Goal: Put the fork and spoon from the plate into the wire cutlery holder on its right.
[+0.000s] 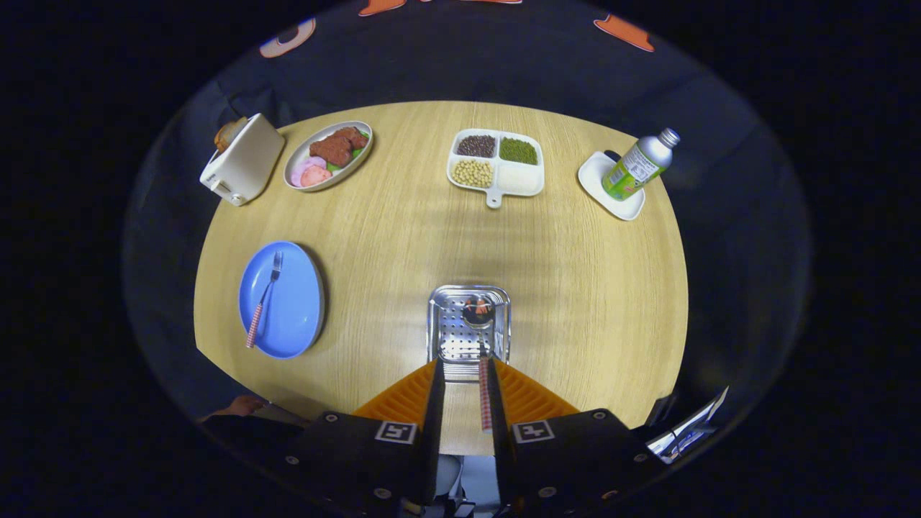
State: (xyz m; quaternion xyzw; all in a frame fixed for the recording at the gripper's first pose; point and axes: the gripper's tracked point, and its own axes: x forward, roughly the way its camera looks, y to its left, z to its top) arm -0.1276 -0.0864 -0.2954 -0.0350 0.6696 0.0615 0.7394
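Woodgrain table (403, 237): tool (464, 381) seemingly holds spoon (484, 374) over perforated holder (468, 324).

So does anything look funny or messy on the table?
Nothing is spilled or broken. The fork lies neatly on the blue plate. The spoon hangs over the metal cutlery holder, its handle beside one gripper finger; the other stays apart.

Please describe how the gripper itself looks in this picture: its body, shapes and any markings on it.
The gripper has two black box-shaped blocks, each bearing a square black-and-white marker and small screws. From them, two long narrow fingers run forward. Ribbed orange wedge-shaped parts flank the fingers.
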